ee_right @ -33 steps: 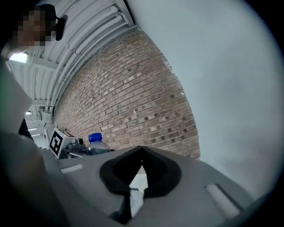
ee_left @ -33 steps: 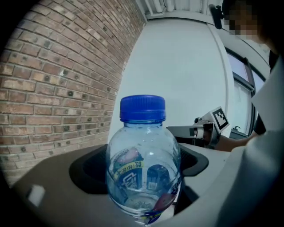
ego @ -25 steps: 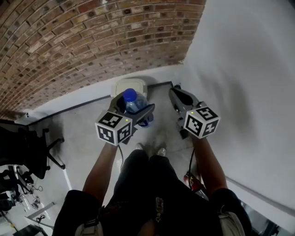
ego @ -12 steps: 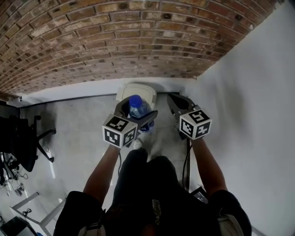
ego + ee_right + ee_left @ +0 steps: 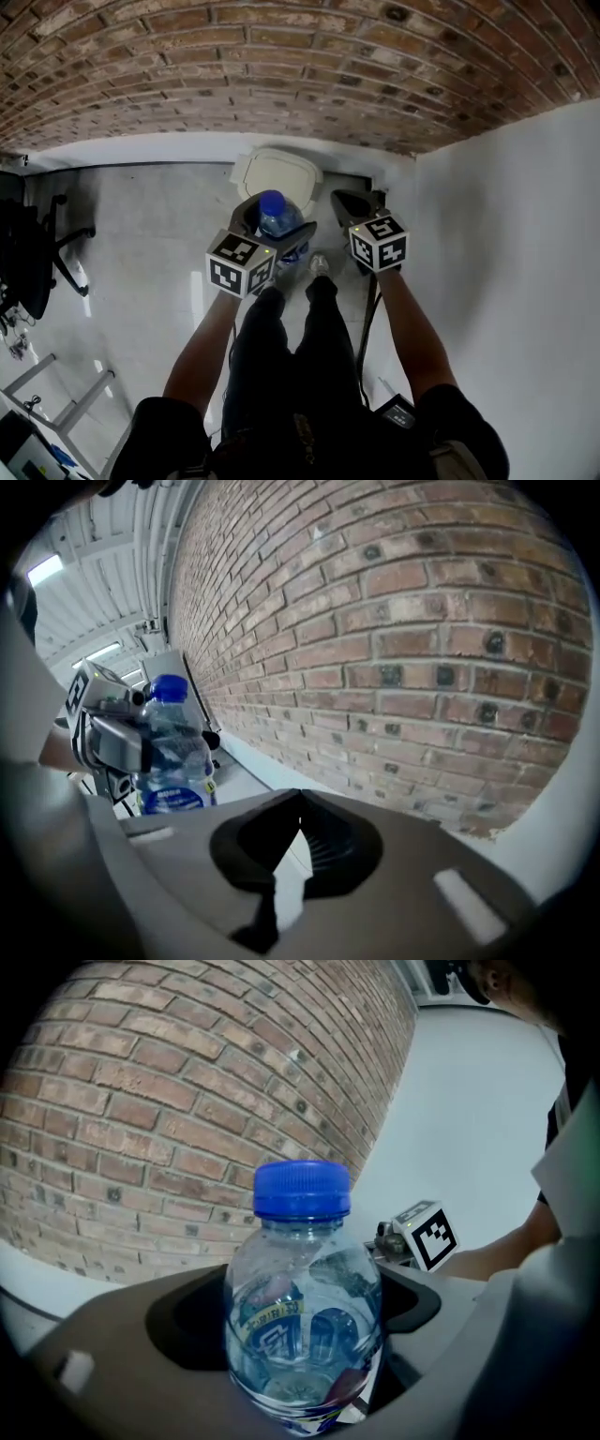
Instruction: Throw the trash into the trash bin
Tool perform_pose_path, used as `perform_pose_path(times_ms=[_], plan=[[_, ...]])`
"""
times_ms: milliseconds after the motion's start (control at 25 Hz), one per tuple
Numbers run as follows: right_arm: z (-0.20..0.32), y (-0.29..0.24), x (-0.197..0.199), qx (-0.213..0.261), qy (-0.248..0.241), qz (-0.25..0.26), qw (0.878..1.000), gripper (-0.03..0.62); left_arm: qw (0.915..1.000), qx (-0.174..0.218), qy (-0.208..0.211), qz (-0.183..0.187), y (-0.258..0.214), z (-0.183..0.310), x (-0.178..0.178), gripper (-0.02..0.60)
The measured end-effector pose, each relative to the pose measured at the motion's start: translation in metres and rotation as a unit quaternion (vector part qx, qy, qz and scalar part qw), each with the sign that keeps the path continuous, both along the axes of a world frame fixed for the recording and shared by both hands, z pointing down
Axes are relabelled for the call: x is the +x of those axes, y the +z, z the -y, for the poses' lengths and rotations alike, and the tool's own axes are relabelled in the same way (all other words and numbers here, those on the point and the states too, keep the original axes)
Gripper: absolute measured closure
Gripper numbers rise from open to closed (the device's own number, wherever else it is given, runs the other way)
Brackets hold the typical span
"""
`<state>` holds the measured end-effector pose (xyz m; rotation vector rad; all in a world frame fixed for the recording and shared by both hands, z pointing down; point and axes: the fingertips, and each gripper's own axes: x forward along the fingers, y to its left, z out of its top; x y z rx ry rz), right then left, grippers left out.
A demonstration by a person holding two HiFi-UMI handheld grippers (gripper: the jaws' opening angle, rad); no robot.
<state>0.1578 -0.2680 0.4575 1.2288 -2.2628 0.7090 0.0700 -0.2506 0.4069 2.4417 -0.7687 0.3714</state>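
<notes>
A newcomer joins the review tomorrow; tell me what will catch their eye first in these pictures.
The clear bottle with a blue cap, clamped in the left gripper, stands out first. Just beyond it, a white bin sits on the floor at the foot of the brick wall.

Bright, even light. Fisheye bends the brick wall (image 5: 281, 75) at twelve o'clock; gripper views blacken at corners. Ceiling lamps (image 5: 42, 569) glow at ten o'clock; the bottle (image 5: 302, 1335) is sharp.

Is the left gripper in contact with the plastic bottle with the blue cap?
Touching. The left gripper view shows the bottle standing between the jaws of the left gripper, which press against both its sides.
</notes>
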Motion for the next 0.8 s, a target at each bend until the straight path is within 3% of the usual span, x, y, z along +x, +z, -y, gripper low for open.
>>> perform_pose_path(times_ms=[360, 800], plan=[[0.024, 0.169, 0.020, -0.088, -0.038, -0.011, 0.995, 0.592, 0.9960, -0.044, -0.074, 0.024, 0.111, 0.010, 0.011, 0.120], [0.036, 0.315, 0.027, -0.155, -0.011, -0.032, 0.987, 0.591, 0.9913, -0.080, -0.089, 0.055, 0.206, -0.004, 0.008, 0.120]])
